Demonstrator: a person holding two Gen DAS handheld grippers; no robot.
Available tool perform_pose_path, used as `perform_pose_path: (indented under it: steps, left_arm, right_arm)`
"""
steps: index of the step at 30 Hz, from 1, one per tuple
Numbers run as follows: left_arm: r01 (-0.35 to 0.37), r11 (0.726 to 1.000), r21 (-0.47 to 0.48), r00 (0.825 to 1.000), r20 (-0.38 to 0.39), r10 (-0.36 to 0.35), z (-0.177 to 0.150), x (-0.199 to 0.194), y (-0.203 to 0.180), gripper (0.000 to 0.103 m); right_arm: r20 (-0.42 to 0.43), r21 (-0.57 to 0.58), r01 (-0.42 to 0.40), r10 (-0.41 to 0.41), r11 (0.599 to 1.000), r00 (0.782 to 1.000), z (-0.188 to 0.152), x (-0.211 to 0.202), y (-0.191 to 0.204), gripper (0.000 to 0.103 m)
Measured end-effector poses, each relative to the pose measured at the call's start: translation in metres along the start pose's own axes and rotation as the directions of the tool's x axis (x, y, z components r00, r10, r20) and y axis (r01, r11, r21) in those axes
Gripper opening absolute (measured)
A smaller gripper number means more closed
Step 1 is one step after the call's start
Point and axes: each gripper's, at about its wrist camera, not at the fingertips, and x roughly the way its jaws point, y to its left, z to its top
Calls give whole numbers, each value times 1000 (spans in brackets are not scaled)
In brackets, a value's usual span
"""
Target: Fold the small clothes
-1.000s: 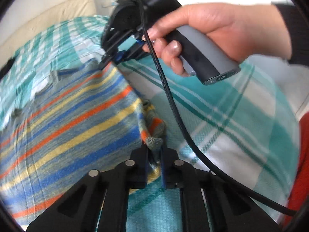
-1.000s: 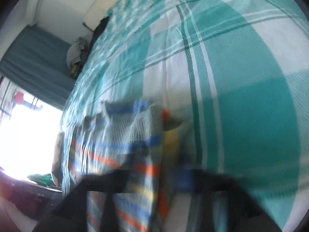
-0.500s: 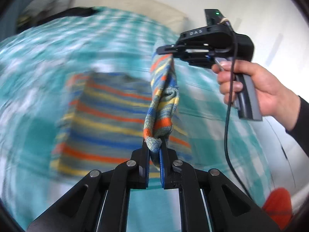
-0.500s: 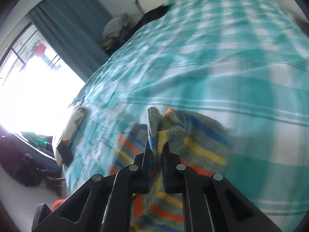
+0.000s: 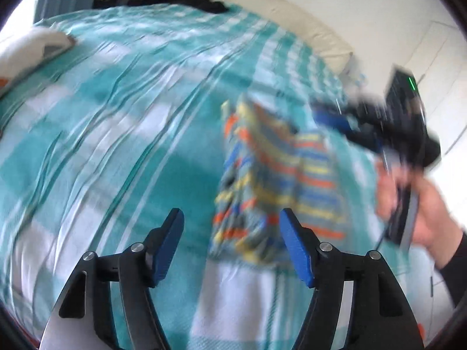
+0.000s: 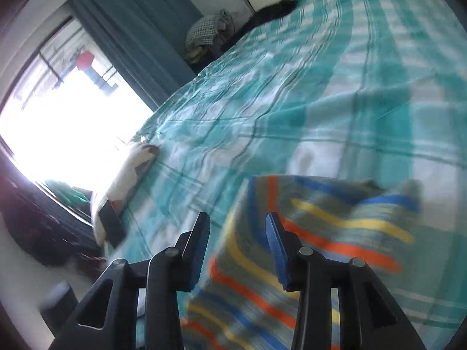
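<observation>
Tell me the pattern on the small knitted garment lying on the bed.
The striped garment has orange, yellow and blue stripes on grey-green knit, clearest in the right wrist view.

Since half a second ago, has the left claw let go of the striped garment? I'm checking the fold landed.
Yes. The left claw is open and empty, and the striped garment lies folded on the checked bedspread instead of hanging between both claws.

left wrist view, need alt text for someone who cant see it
A striped garment lies folded on a teal plaid bedspread, just beyond the open left gripper. At the right edge, a hand holds the blurred right gripper over the cloth.
</observation>
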Motion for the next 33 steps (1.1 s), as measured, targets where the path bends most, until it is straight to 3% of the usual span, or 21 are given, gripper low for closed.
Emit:
perform_pose_path:
  steps: [2,4,5,6,7,9,10,11,13,15,19,21,23,24,25,26,30,33]
  left_arm:
    - [27,998,65,1000,1,-27,14,10,-18,69]
    - [-8,988,151,999,-44,15,21,33,-34,66]
    - [-52,983,175,994,-83,67,23,51,-34,47]
    - [-130,975,182,979,-130,155,17,70,-29,35]
    - [-167,971,168,966,-168,196,13,79,-20,23]
    - [-124,987,99,968,-208,142,6,81,-1,27]
    - [-130,986,104,968,-200,149,8,72,0,30]
    - [-147,981,123,969,-184,168,11,62,-1,36]
    - [-142,980,138,980,-118,159,23,40,-4,44]
    - [-75,988,133,994,-72,85,47,33,-10,52]
    - [40,976,215,996,-86,-22,87,68,-46,56]
    - [10,972,236,990,-136,23,95,108,-49,56]
    - [-123,965,232,968,-188,168,98,151,-33,41]
    - [-154,966,207,958,-207,197,96,164,-22,44]
    - [-136,977,162,965,-202,168,95,167,-10,47]
    - [-109,985,136,970,-201,135,97,162,-5,47]
    - [-92,980,176,985,-130,115,96,115,-5,49]
    - [-12,978,207,992,-122,38,75,72,-7,60]
  right_arm:
    - [-5,-100,79,-79,992,997,-18,-28,4,41]
    - [-19,-174,113,-118,978,993,-43,-45,11,41]
    - [-32,-199,112,-121,974,992,-58,-47,15,41]
    - [-49,-210,102,-114,973,992,-75,-46,18,41]
    - [-89,-213,84,-105,973,990,-98,-38,18,41]
    - [-201,-242,109,-159,964,967,-140,-10,11,41]
    - [-199,-275,143,-202,951,959,-161,-4,9,41]
    - [-137,-289,154,-200,945,970,-166,-11,12,41]
    - [-119,-222,129,-158,967,980,-157,-23,9,40]
    - [-61,-159,108,-119,981,991,-135,-38,1,40]
    - [71,-95,162,-155,982,985,-65,-47,-19,40]
    - [73,-61,149,-144,987,987,-38,-34,-32,40]
    - [22,-18,150,-150,988,988,-19,-1,-48,40]
    - [-45,-5,183,-183,983,982,-19,23,-61,38]
    - [-107,-11,243,-243,970,964,-23,40,-70,35]
    - [-152,-16,280,-279,960,948,-29,55,-77,34]
    - [-42,0,289,-289,957,956,-34,38,-69,34]
    - [27,-17,265,-265,964,964,-40,3,-46,34]
